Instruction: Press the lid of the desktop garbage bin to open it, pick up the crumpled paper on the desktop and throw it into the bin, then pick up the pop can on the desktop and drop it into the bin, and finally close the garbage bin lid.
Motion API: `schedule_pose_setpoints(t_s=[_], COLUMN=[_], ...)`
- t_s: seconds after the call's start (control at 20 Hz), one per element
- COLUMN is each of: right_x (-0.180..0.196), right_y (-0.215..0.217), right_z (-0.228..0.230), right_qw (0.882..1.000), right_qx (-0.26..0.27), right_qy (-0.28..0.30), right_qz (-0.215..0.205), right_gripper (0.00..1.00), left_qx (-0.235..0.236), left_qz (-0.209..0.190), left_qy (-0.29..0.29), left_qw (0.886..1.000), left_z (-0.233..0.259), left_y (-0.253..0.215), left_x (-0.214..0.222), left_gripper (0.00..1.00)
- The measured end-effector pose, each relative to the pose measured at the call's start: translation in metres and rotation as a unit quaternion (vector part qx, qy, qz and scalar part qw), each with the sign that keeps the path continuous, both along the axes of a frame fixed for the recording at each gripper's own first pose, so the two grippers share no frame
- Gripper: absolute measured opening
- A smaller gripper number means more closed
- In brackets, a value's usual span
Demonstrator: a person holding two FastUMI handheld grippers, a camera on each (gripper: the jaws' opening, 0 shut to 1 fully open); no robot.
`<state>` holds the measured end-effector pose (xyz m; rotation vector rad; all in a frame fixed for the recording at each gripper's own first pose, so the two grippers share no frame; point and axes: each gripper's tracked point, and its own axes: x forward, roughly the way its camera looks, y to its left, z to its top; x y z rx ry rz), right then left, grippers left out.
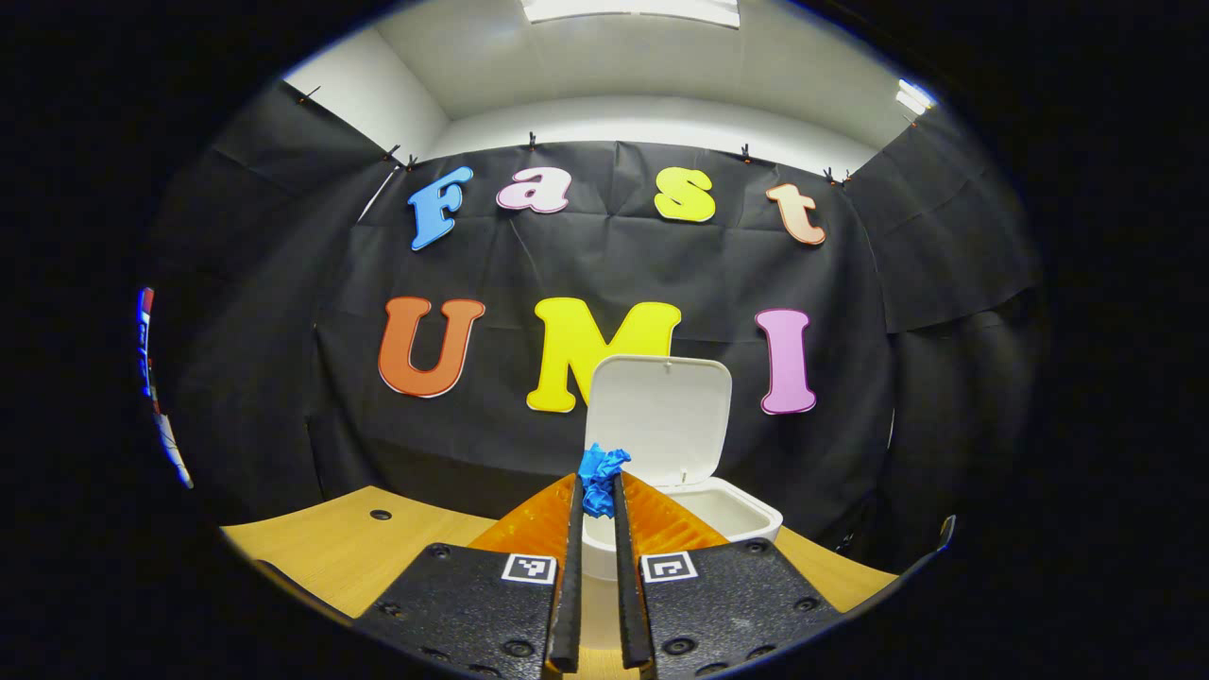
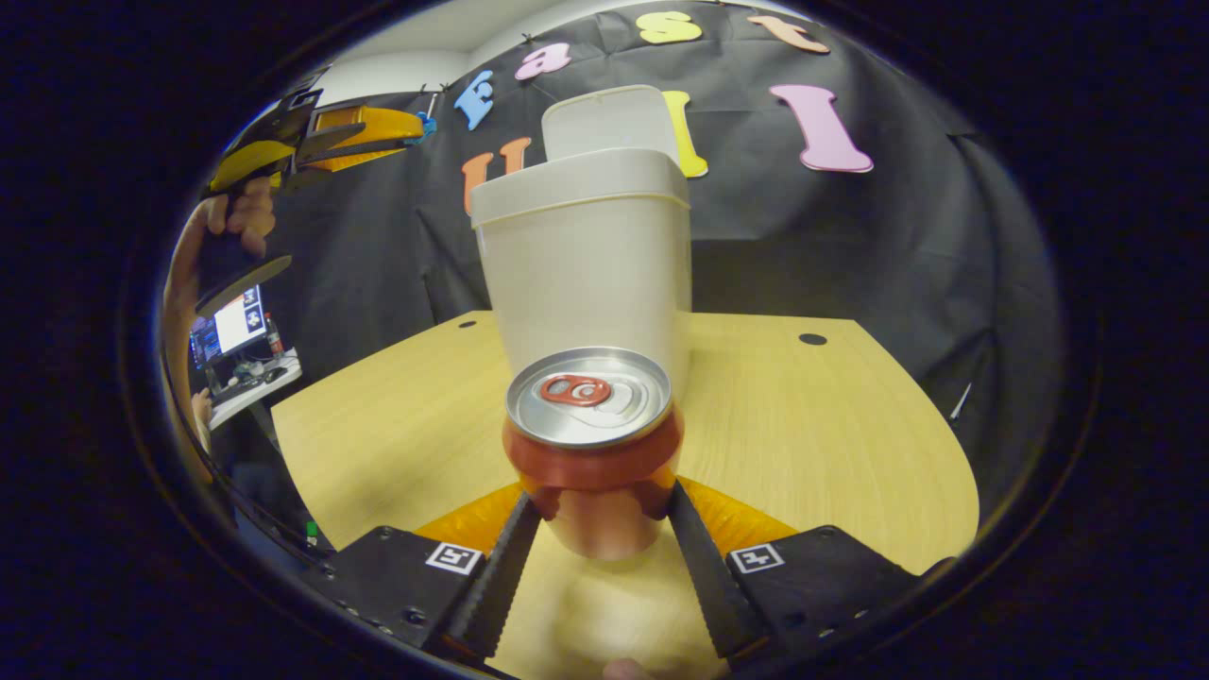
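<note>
With the bin (image 1: 682, 515) lid (image 1: 659, 420) already up, the left gripper (image 1: 599, 501) pinches the blue crumpled paper (image 1: 601, 477) near the rim, needing only release over the opening, while the right gripper (image 2: 597, 518) clamps the can (image 2: 593, 444) standing on the desk (image 2: 803, 444) before the bin.

A wooden desk (image 2: 831, 444) with a pale grain is standing in the booth, and two small dark round holes (image 2: 811, 338) are showing in its top near the far edge. Behind the desk, black cloth (image 1: 661, 274) is hanging as the wall, clipped along its upper edge. Above the cloth, a white wall (image 1: 652, 118) and a white ceiling are showing, and a ceiling light panel (image 1: 631, 9) is glowing. Off the desk's left side, a monitor (image 2: 227, 326) is shining on a separate cluttered work surface (image 2: 250, 382).
</note>
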<state>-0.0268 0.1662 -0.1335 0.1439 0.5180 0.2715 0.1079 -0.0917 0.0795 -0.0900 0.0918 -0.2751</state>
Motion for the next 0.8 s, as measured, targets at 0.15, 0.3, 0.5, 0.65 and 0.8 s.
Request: schedule_pose_setpoints(t_s=[0.15,0.3,0.5,0.65,0.8], right_x=[-0.001,-0.002,0.001,-0.001,-0.003], right_y=[-0.02,-0.037,-0.047,-0.047,-0.048], right_z=[0.007,0.013,0.013,0.011,0.014], right_qw=[1.0,1.0,0.999,0.999,0.999], right_qx=[0.007,0.006,0.01,0.003,0.002], right_qy=[-0.006,-0.014,-0.02,-0.019,-0.023], right_qz=[-0.013,-0.025,-0.038,-0.037,-0.037], right_gripper=[0.8,0.8,0.8,0.8,0.8], left_qx=[-0.021,-0.001,0.007,-0.011,-0.002], left_qz=[-0.021,-0.034,-0.044,-0.05,-0.057], left_qy=[0.01,0.01,0.029,0.081,0.129], left_qw=[1.0,0.999,0.999,0.995,0.99], left_z=[0.01,0.016,0.001,-0.034,-0.068], left_y=[-0.024,-0.042,-0.061,-0.07,-0.072], left_x=[0.017,0.039,0.057,0.066,0.068], left_gripper=[0.18,0.18,0.18,0.19,0.3])
